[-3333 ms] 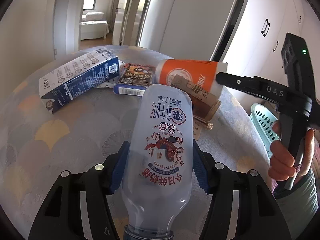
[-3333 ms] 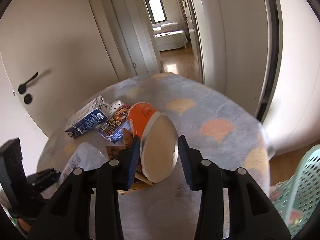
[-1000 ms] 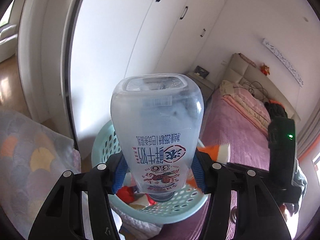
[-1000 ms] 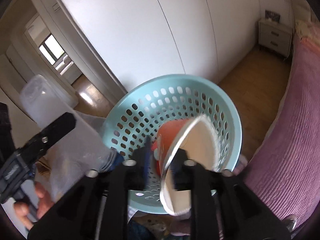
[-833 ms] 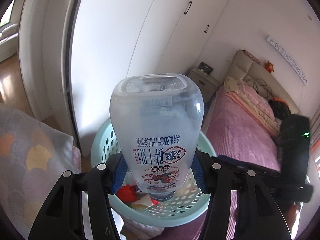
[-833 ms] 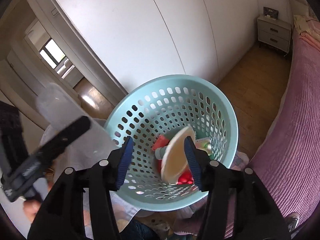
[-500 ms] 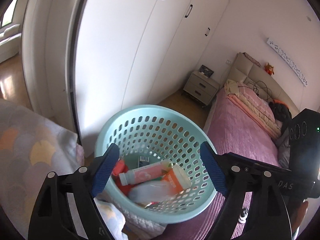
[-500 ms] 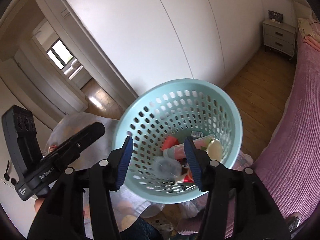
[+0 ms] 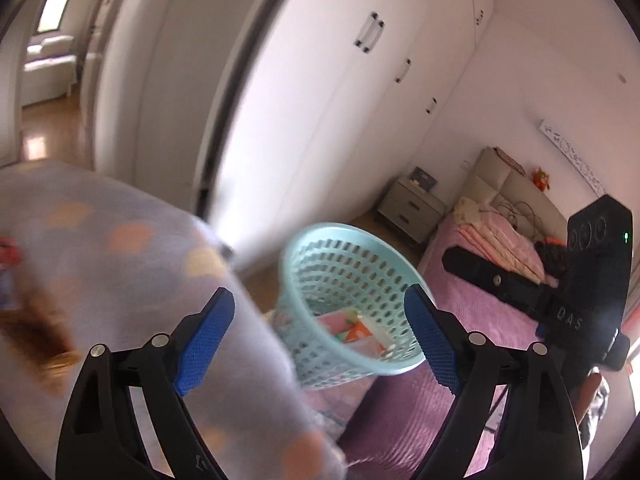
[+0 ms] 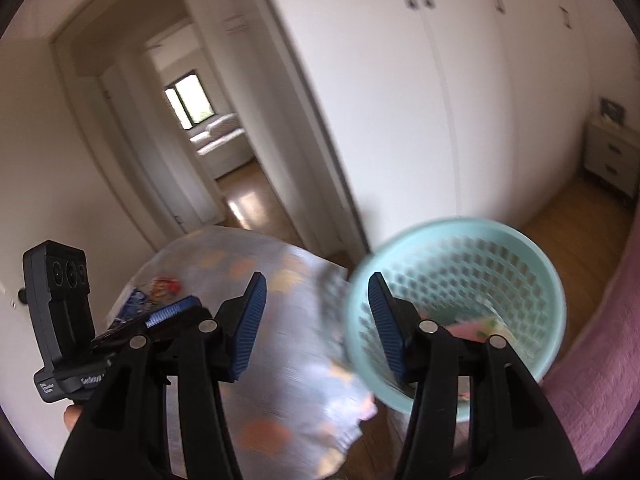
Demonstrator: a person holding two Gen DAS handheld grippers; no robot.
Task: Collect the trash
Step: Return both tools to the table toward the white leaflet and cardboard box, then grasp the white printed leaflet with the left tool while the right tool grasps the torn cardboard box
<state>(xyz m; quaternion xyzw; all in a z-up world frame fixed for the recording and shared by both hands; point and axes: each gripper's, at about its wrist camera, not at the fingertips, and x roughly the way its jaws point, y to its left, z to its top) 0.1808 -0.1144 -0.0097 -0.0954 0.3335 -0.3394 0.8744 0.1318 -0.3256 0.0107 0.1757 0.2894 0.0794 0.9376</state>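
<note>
Jaws of the left gripper (image 9: 320, 336) opening and right gripper (image 10: 316, 322) parted, both empty; basket (image 9: 352, 300) beside table (image 9: 120, 280) holds trash; next pickup wants blurred leftovers (image 10: 160, 286) centred before closing.

Legible markings:

- Left wrist view: the letters "DAS" in white on the black body of the right hand-held gripper (image 9: 560, 308).
- Right wrist view: white lettering on the black handle base of the left hand-held gripper (image 10: 168, 312); too blurred to read reliably.
- All other print is unreadable.
</note>
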